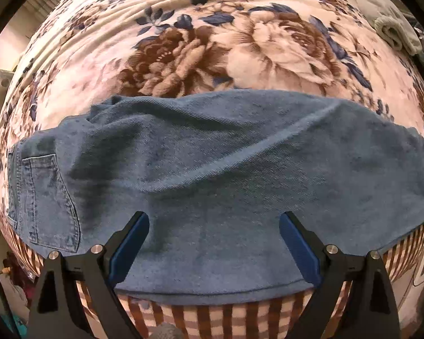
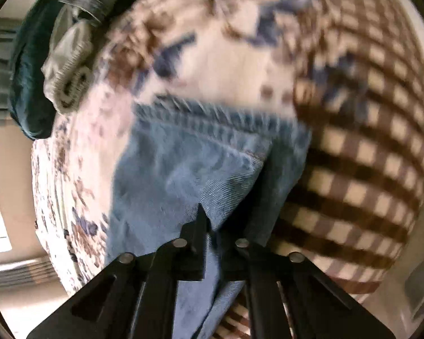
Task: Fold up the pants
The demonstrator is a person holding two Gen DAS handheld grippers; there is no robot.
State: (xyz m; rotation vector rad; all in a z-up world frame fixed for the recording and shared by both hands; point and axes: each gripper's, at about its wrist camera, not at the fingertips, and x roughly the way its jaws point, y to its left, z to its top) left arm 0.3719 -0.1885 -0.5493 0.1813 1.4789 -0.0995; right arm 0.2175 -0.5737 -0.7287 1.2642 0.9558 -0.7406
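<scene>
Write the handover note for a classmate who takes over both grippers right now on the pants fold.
Left gripper: open, over the jeans, holding nothing.
Right gripper: shut on denim near the hem end.
Jeans lie in a long band across the floral blanket, back pocket at the left end in the left view.
Done: apparently legs laid together.
Left: fold the length over, smooth.

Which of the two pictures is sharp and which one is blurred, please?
Left wrist view: sharp, the denim weave of the pants is clear, though the fisheye bulges the floral blanket. Right wrist view: smeared by motion blur, especially the checked border.
</scene>
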